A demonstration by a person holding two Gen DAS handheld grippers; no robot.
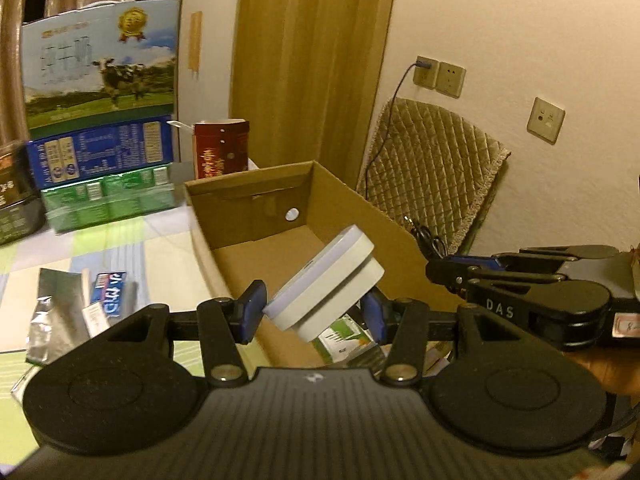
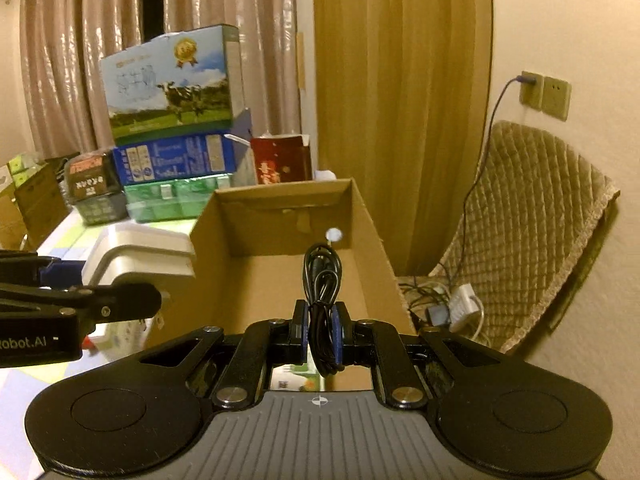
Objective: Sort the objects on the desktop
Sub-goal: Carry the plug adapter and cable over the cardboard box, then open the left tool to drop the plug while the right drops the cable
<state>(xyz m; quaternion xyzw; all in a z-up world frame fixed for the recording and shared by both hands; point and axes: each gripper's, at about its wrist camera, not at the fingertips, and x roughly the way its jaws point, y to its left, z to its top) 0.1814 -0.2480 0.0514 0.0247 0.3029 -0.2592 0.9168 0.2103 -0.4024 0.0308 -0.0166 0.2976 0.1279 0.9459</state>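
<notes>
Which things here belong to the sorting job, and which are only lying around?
Job:
white device, in left gripper
black cable, in right gripper
cardboard box

Lying around:
milk carton
quilted chair
wall sockets

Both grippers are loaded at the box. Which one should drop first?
Probably right: the right gripper holds the black cable directly over the cardboard box opening, while the left gripper's white device sits tilted near the rim.
</notes>
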